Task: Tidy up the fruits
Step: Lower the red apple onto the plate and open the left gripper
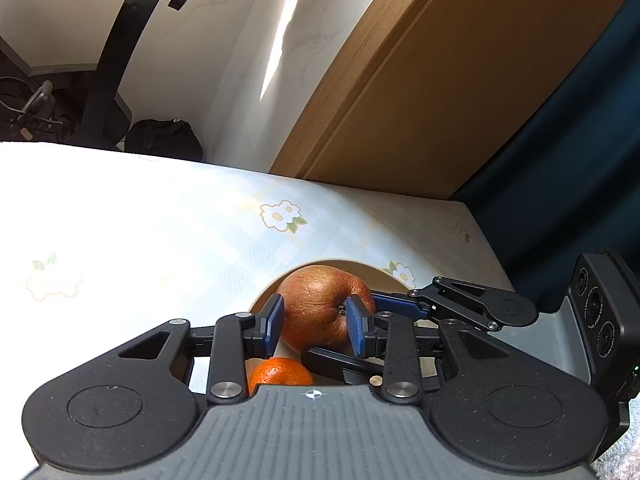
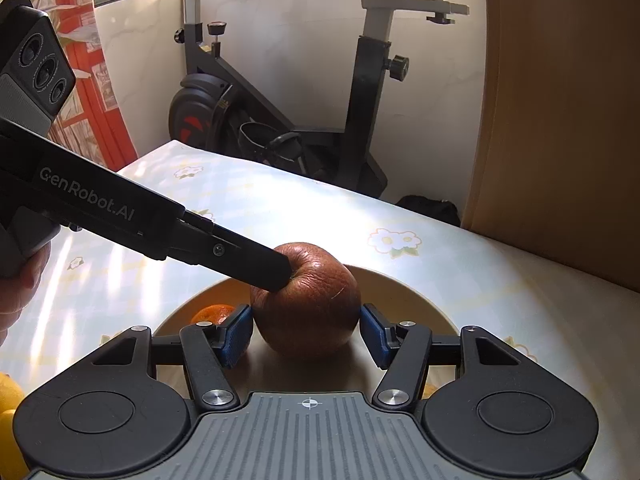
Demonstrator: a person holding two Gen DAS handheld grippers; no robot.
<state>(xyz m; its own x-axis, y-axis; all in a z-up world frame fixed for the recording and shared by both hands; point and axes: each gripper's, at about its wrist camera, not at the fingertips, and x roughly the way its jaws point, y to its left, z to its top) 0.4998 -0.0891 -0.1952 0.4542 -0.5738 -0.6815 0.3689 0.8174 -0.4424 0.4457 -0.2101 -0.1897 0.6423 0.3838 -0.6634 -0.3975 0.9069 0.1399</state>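
While the left tool (image 1: 316,326) clamps the apple (image 2: 306,300) over the bowl (image 2: 404,284), the right tool (image 2: 308,334), spread wide around it without gripping, should stay clear for release.

An exercise bike (image 2: 288,92) stands against the pale wall (image 2: 304,28).

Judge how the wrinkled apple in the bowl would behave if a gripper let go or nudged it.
The apple is round, so it would probably roll, though the bowl wall should stop it short. Its wrinkled skin hints at soft flesh that may dent under the right gripper pads. The dull skin likely grips rather than slips.
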